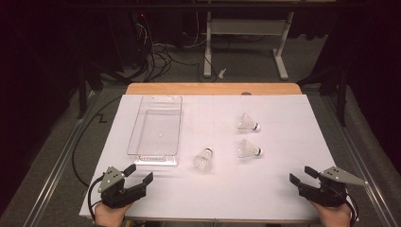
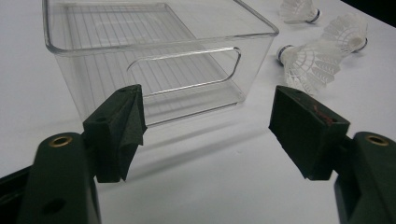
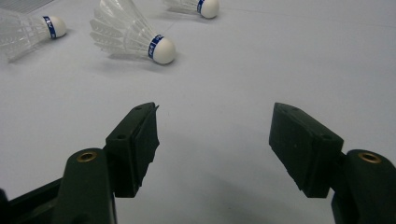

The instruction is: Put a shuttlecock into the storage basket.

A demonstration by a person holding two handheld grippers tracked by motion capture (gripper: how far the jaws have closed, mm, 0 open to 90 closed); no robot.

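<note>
Three white shuttlecocks lie on the white table sheet: one near the middle, one to its right and one farther back. A clear plastic bin stands at the left, nothing inside it. My left gripper rests near the front left corner, open, jaws wide apart with nothing between them; the bin stands just beyond its jaws. My right gripper sits at the front right, open too, facing the shuttlecocks across bare sheet.
The sheet covers a wooden table whose far edge shows. Metal rails run along both sides. Behind stand a white table frame and loose cables on the floor.
</note>
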